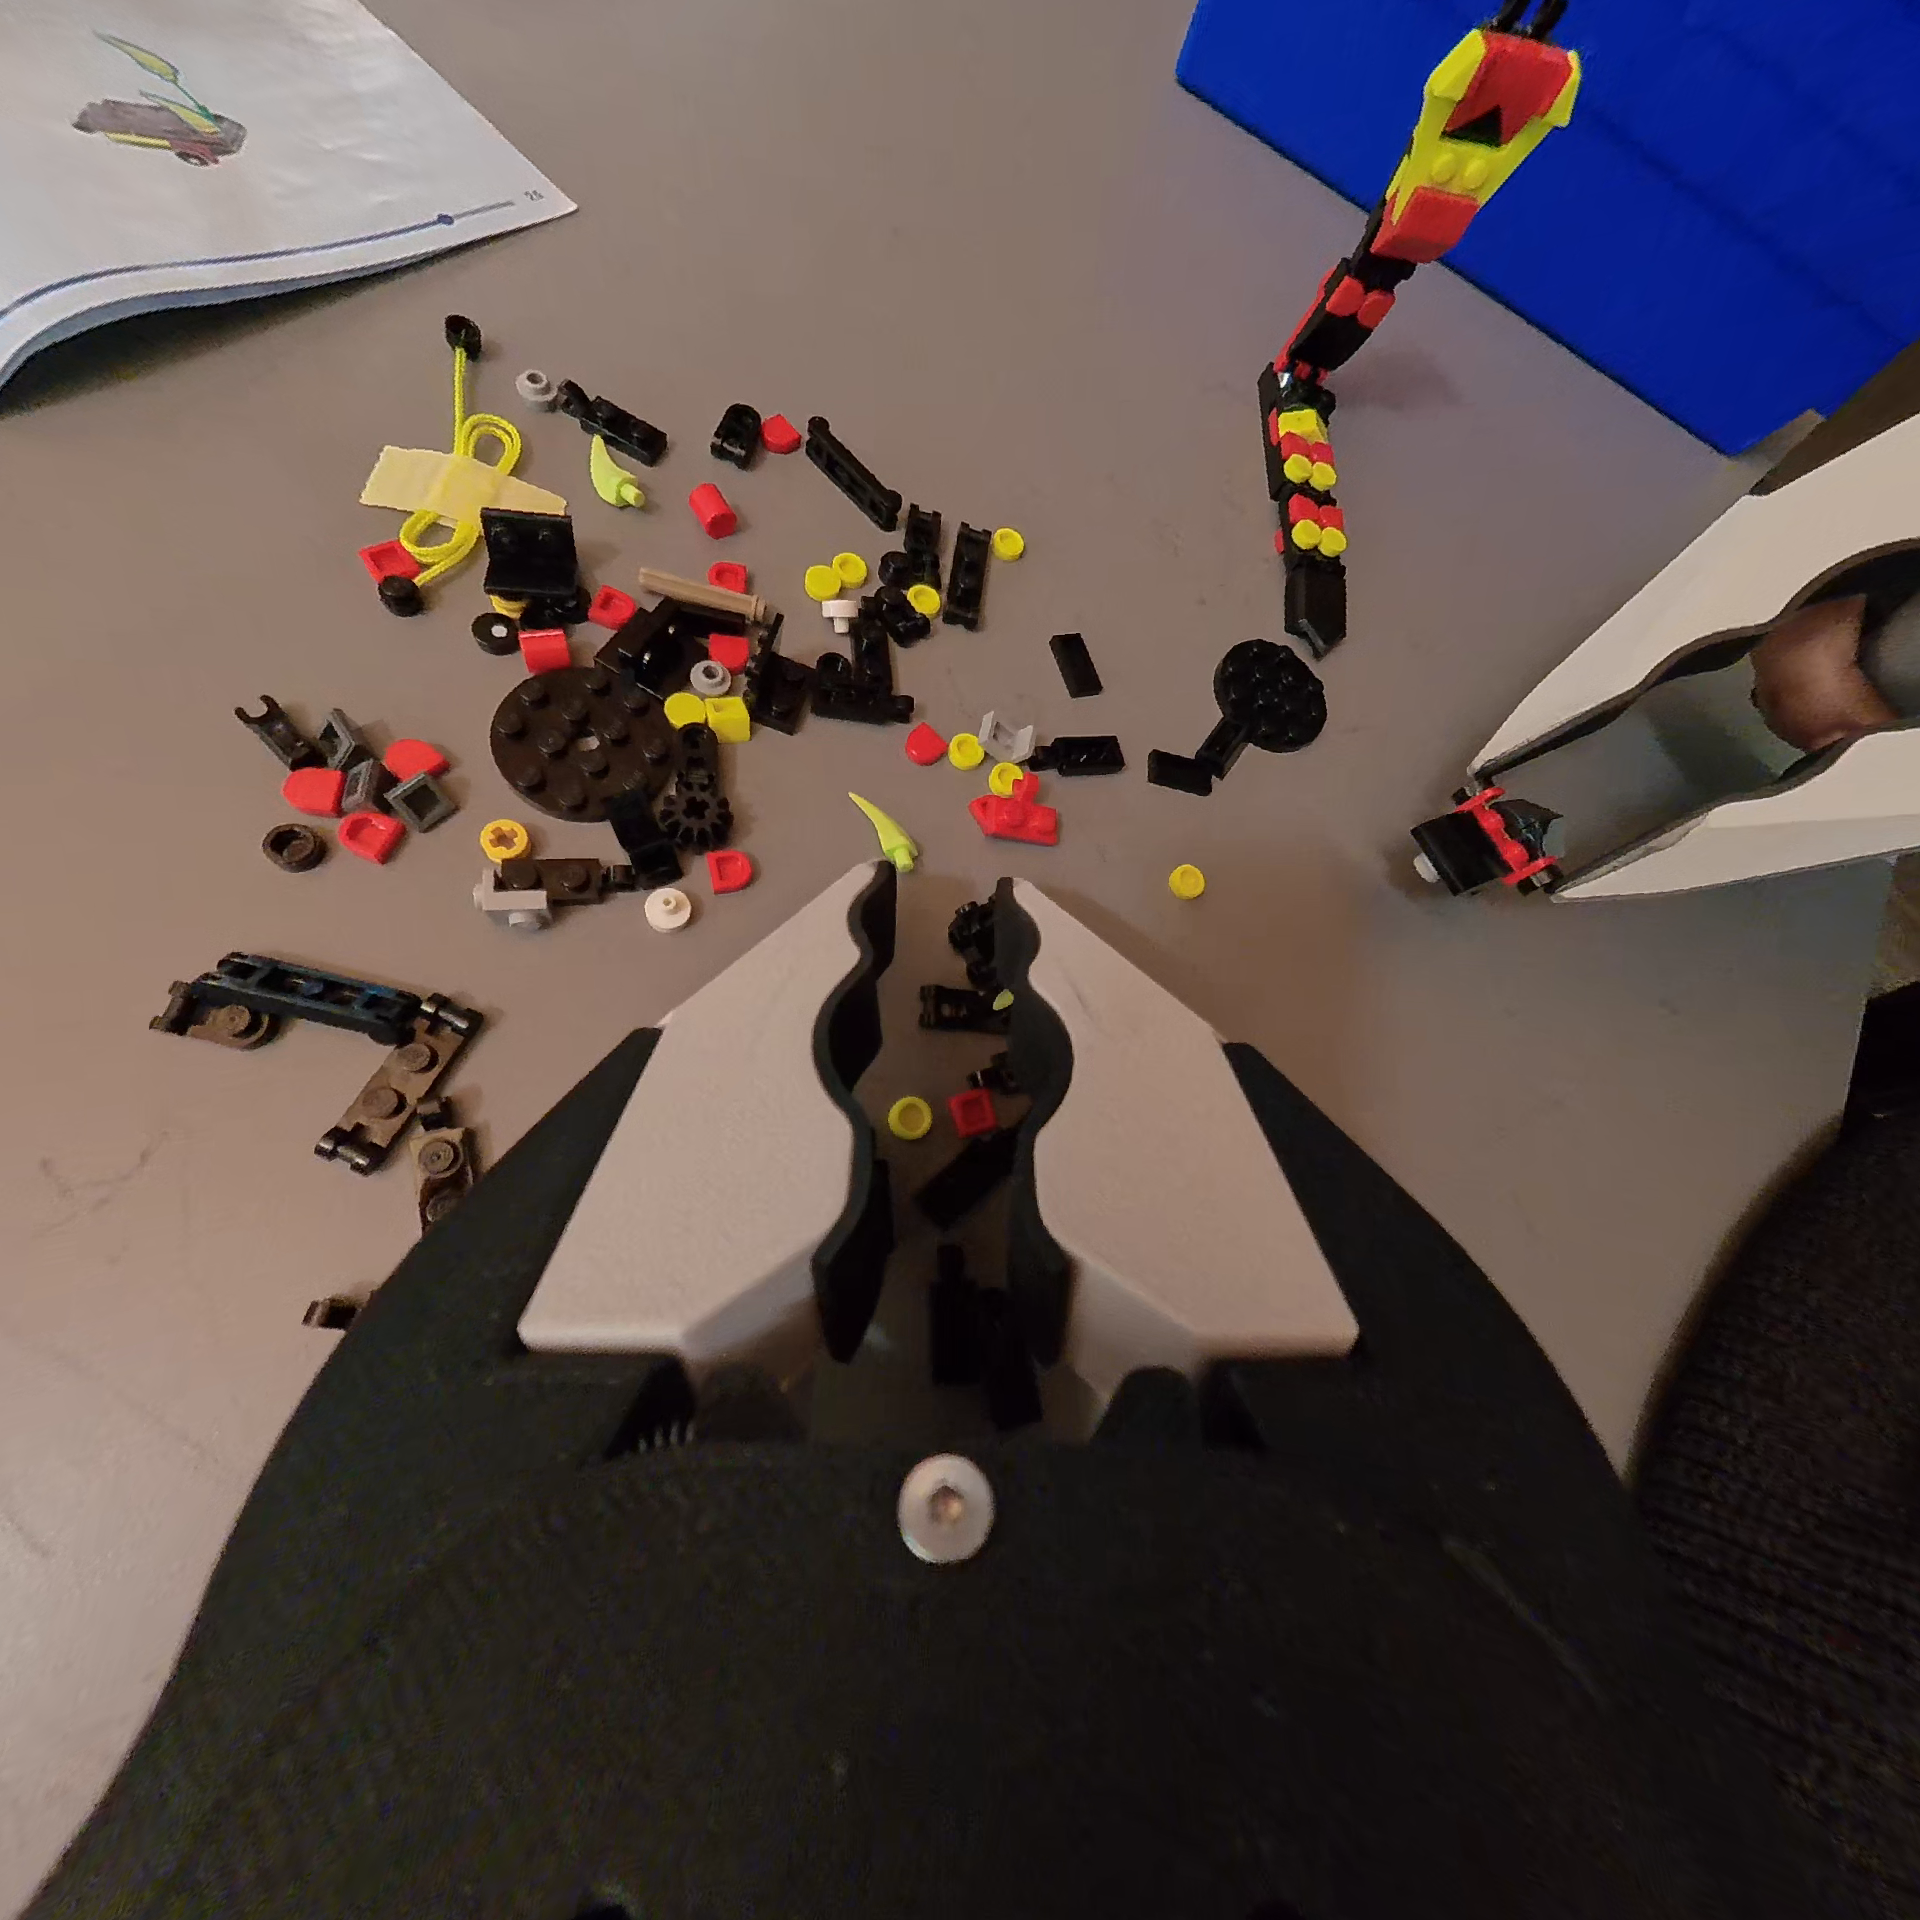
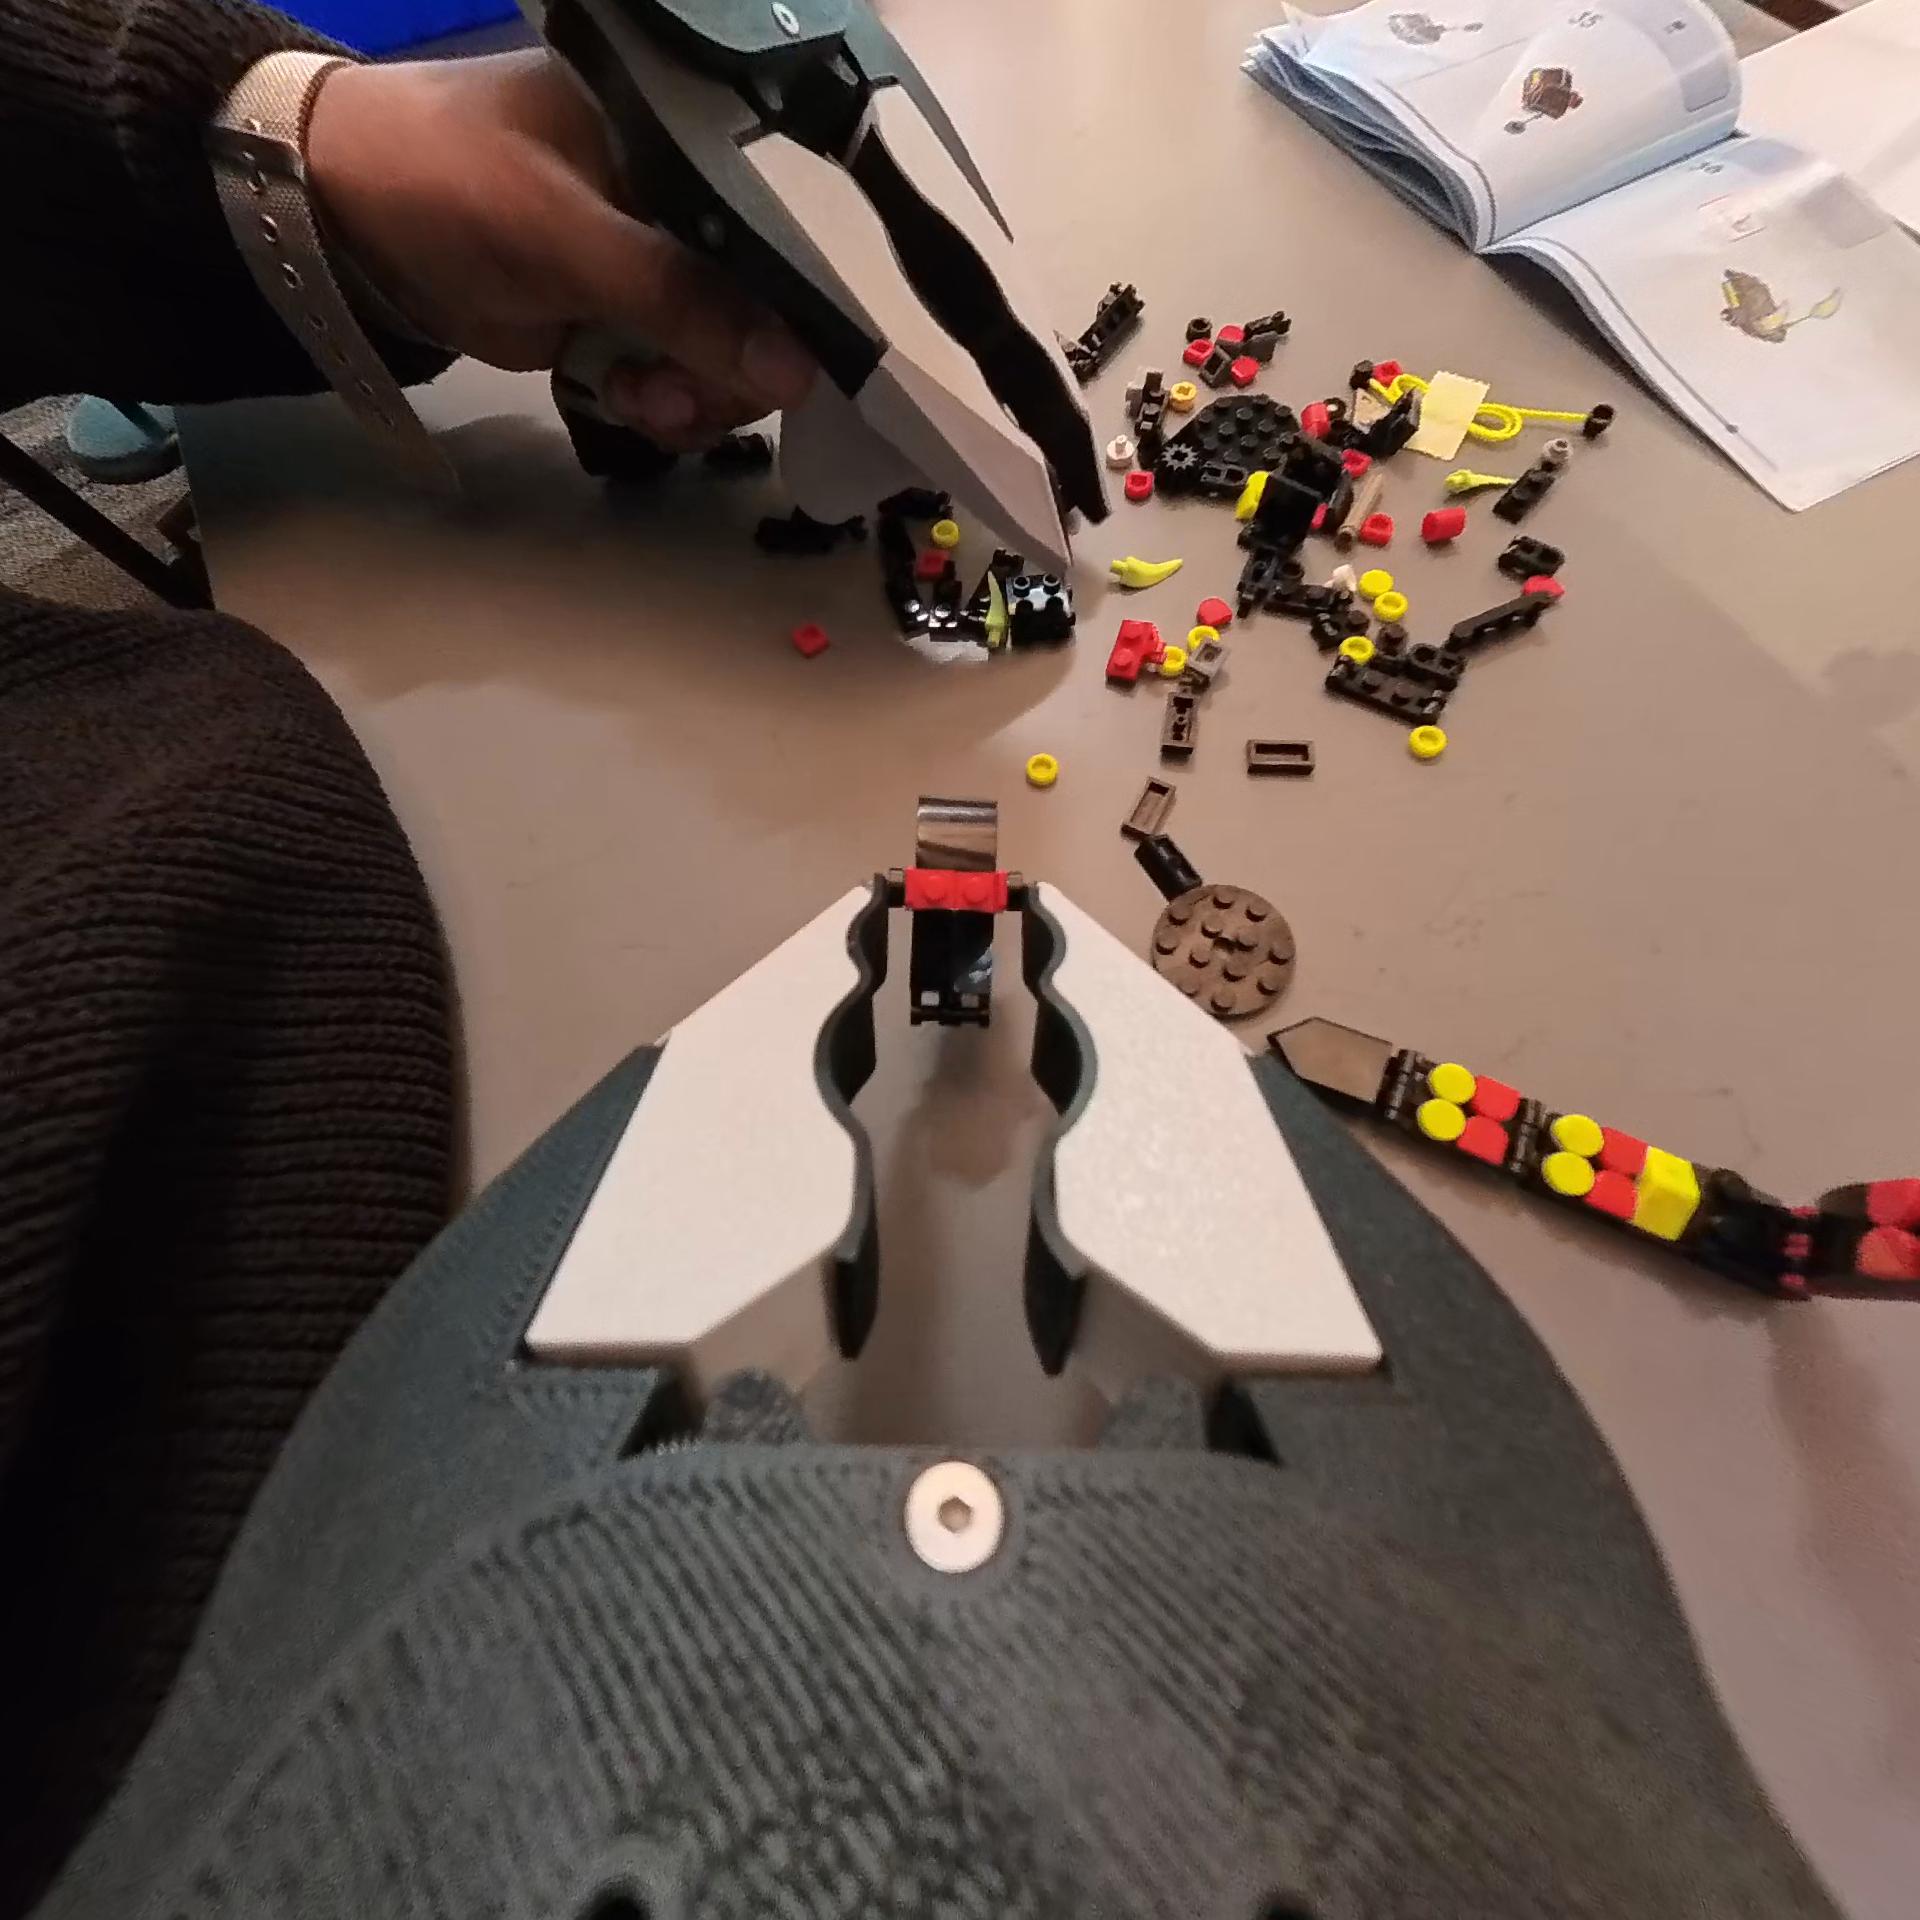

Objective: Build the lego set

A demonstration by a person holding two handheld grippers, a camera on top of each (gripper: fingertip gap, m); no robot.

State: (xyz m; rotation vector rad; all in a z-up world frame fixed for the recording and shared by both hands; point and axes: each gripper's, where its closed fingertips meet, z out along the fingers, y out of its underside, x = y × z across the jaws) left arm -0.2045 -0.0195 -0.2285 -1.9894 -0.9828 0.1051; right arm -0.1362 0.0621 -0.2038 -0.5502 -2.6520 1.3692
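The right gripper pinched a small black-and-red brick sub-assembly by the ends of its red plate, lifted clear of the grey surface, probably to keep its studs reachable for the next piece. The left gripper, narrowly spread and holding nothing, hovered over loose black, red and yellow bricks strewn just ahead of its tips, seemingly choosing one. To the right gripper's right lay the long jointed black model capped with red and yellow studs; an open instruction booklet lay beyond the pile.
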